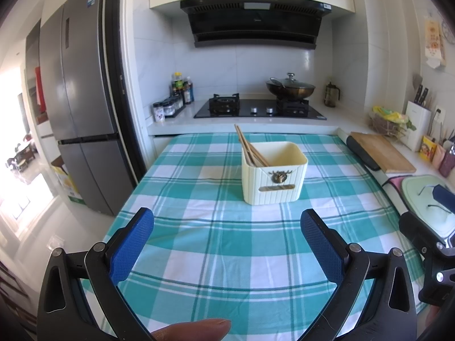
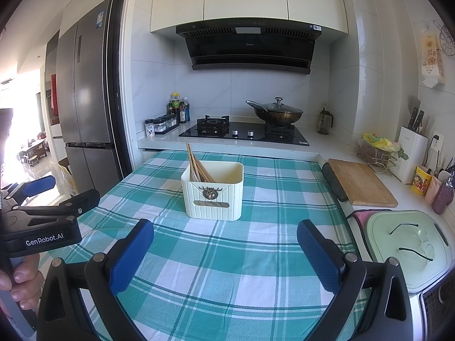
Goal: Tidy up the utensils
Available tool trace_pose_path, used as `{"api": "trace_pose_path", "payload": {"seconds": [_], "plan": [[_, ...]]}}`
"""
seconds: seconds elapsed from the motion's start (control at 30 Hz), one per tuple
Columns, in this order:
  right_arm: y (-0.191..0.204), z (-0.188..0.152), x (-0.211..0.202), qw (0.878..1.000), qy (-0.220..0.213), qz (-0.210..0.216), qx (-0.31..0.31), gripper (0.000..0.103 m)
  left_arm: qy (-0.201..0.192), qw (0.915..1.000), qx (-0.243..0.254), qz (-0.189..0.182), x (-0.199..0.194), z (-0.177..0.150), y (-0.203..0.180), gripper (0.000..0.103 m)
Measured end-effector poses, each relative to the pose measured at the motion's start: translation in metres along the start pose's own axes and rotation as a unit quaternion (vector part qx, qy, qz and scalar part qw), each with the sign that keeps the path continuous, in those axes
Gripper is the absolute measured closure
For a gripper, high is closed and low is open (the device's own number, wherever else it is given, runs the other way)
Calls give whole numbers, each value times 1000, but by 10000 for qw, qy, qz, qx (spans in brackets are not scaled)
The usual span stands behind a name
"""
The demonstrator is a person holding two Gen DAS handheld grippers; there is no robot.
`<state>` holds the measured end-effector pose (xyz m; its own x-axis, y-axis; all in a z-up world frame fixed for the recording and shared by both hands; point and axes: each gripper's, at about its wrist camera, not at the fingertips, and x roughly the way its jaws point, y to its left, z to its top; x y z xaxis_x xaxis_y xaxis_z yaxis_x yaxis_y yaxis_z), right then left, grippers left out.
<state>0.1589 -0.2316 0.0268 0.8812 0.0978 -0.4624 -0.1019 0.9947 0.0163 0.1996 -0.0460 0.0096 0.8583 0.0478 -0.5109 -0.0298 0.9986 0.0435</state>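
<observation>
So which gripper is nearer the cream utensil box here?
Neither clearly. The left gripper and right gripper both hang open, short of the cream utensil box, which sits slightly right of centre for the left and slightly left for the right.

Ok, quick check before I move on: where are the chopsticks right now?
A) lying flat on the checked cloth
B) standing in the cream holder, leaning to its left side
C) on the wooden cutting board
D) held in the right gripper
B: the chopsticks stand inside the cream holder, leaning toward its left side, while the left gripper and right gripper are both open and hold nothing.
</observation>
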Motion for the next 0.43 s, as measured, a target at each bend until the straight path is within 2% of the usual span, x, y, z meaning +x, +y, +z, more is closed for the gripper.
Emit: {"api": "trace_pose_path", "payload": {"seconds": [0.43], "plan": [[-2, -2, 2, 10000, 37, -29, 7, 1, -103, 9998, -169, 35, 1, -4, 0, 0]]}}
